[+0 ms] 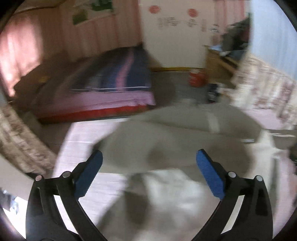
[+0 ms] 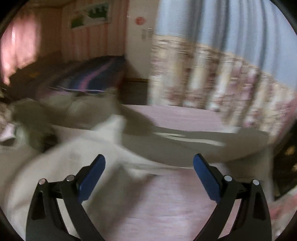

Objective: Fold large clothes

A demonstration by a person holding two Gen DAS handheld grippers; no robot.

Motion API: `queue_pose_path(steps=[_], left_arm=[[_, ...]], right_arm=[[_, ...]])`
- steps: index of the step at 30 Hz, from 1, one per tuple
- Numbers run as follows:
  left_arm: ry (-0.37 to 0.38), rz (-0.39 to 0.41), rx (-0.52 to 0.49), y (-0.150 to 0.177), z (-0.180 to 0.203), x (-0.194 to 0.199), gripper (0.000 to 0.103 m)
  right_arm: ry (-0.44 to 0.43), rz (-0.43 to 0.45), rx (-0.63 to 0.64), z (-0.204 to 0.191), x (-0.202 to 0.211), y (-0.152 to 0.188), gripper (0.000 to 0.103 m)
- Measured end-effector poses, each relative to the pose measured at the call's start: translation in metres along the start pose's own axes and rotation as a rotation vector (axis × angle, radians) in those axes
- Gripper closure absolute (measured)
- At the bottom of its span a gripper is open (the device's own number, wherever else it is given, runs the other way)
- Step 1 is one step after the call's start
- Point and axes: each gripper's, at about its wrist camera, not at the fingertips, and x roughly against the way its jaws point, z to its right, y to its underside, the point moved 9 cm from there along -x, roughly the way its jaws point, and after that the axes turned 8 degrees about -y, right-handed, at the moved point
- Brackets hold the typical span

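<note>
Lying below both released claws, left claw (image 1: 149, 158) and right claw (image 2: 149, 163), the white garment (image 2: 61, 163)

One grey-and-white garment (image 1: 167, 140) lies on one pink-sheeted bed (image 1: 83, 137). Beyond that bed stand one second bed with a striped cover (image 1: 115, 81) and one red container (image 1: 196, 77). Two round red stickers (image 1: 153, 8) mark the wall above.

No legible text; wall notices (image 1: 168, 21) too blurred.
</note>
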Motion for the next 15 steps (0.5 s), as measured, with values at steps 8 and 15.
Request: queue_pose_path(steps=[8, 15], left_arm=[[-0.129, -0.036, 0.063, 0.027, -0.098, -0.059, 0.003], [-0.082, -0.094, 0.121, 0.053, -0.112, -0.082, 0.003]], right_arm=[[-0.365, -0.027, 0.001, -0.125, -0.034, -0.007, 0.008], [-0.46, -0.135, 0.052, -0.186, -0.078, 0.008, 0.043]])
